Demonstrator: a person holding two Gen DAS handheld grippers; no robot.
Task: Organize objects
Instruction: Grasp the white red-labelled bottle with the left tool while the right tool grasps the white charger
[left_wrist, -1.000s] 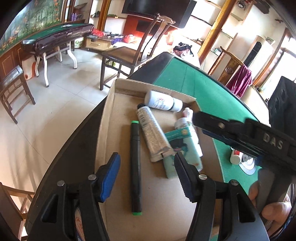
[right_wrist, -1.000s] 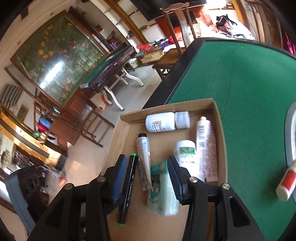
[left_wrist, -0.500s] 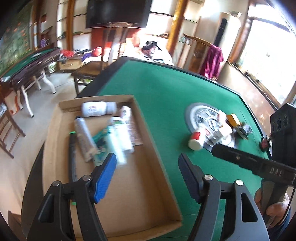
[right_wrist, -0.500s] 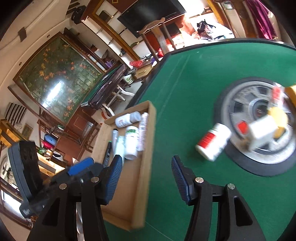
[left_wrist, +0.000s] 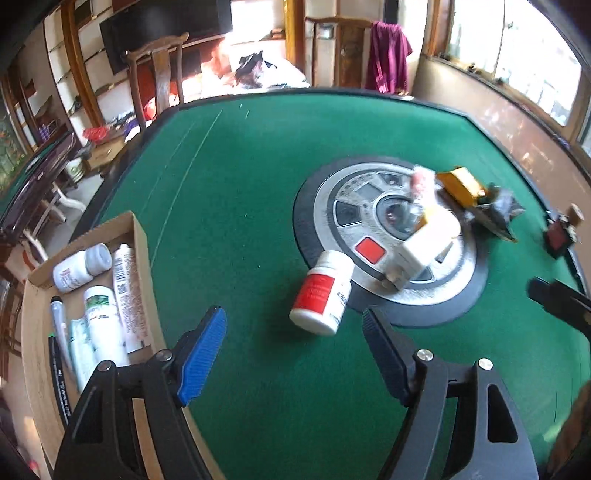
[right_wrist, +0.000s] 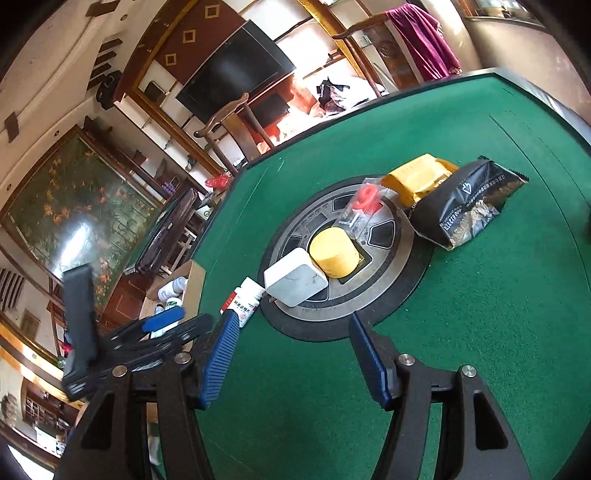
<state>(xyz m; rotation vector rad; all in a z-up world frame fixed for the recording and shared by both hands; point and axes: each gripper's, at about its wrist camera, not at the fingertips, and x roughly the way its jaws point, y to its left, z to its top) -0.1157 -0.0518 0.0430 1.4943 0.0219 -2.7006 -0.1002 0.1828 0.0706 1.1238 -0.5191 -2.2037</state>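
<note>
1. Lowest in both wrist views, the jaws of the left gripper (left_wrist: 293, 350) and the right gripper (right_wrist: 288, 356) are seen parted with nothing between them; both have just been opening. Ribbed pads, blue or black, are carried on black rigid fingers.

2. At the lower left of the left wrist view, a shallow cardboard tray (left_wrist: 142, 236) is seen already stocked: a white pill bottle (left_wrist: 79, 267), a white tube with a barcode (left_wrist: 129, 291), a green-labelled bottle (left_wrist: 101, 317), a grey tube and a black marker lie side by side. That part of the sorting can be judged done.

3. Just beyond the left jaws, near the frame's middle, a white plastic bottle with a red label (left_wrist: 323, 291) lies on its side on the green felt table (left_wrist: 240, 177), overlapping the dark rim of the round metal disc (left_wrist: 354, 206). It is judged the likeliest next pick; smooth and cylindrical, it could roll.

4. Further up, on the disc, a white rounded box (right_wrist: 295, 282) and a yellow cylinder (right_wrist: 334, 251) are seen touching, with a clear packet holding something red (right_wrist: 364, 206) behind.

5. Farthest, at the upper right of the right wrist view, a yellow packet (right_wrist: 417, 179) and a glossy black crinkled bag (right_wrist: 469, 199) remain unsorted.
</note>
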